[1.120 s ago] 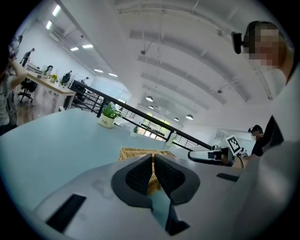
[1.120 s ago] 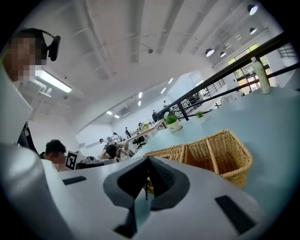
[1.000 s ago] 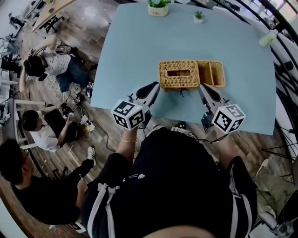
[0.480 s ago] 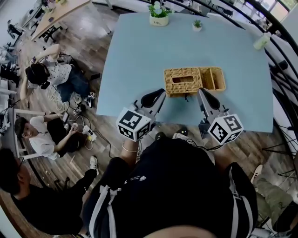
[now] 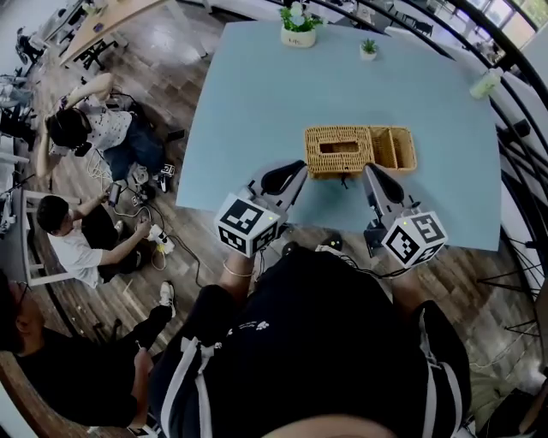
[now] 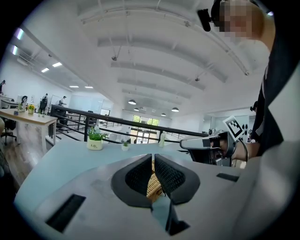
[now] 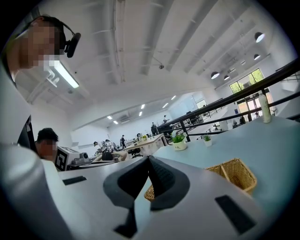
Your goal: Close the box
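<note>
Wicker box (image 5: 360, 150) on table (image 5: 257, 103), potted plant (image 5: 298, 26) far edge, bottle (image 5: 485, 83) right

Open table (image 5: 248, 111) beside wicker box (image 5: 338, 150) (plants (image 5: 298, 26) far back)

The box (image 5: 336, 150) lies mid-frame on the counter (image 5: 248, 103). Behind it, at top, stand the left plant (image 5: 298, 26) and right plant (image 5: 368, 49) (bottle (image 5: 485, 83) upper right). Left tongs (image 5: 300, 165) and right tongs (image 5: 366, 168) flank its lower corners.

Small dark print on the white plant pot (image 6: 95, 146) possibly reads "Life"; it is blurry.
</note>
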`<state>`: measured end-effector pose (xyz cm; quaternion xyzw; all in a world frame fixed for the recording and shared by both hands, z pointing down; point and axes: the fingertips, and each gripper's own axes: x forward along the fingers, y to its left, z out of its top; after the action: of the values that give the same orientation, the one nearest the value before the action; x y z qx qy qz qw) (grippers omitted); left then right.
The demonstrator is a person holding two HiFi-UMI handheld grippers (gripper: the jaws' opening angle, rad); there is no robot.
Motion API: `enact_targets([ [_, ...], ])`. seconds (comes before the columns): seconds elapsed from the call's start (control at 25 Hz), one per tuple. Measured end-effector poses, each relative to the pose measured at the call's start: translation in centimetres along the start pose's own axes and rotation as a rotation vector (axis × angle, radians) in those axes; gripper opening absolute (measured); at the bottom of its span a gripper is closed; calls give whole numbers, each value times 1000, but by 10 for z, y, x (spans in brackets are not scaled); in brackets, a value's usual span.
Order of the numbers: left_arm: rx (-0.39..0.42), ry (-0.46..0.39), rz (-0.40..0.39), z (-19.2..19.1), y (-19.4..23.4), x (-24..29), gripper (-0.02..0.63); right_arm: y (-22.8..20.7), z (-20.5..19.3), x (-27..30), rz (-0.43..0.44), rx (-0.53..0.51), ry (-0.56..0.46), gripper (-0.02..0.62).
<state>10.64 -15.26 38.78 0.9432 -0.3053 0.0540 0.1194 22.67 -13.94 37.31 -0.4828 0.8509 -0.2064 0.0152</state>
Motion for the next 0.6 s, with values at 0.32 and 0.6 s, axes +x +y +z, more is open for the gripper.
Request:
enact_targets([
  [0.32, 13, 14, 23, -1, 4, -2, 26, -7, -1, -1, -4, 11, -3, 0],
  [0.6, 21, 18, 23, 2, 5, 1, 26, -9, 1, -3, -12, 14, -1, 0],
])
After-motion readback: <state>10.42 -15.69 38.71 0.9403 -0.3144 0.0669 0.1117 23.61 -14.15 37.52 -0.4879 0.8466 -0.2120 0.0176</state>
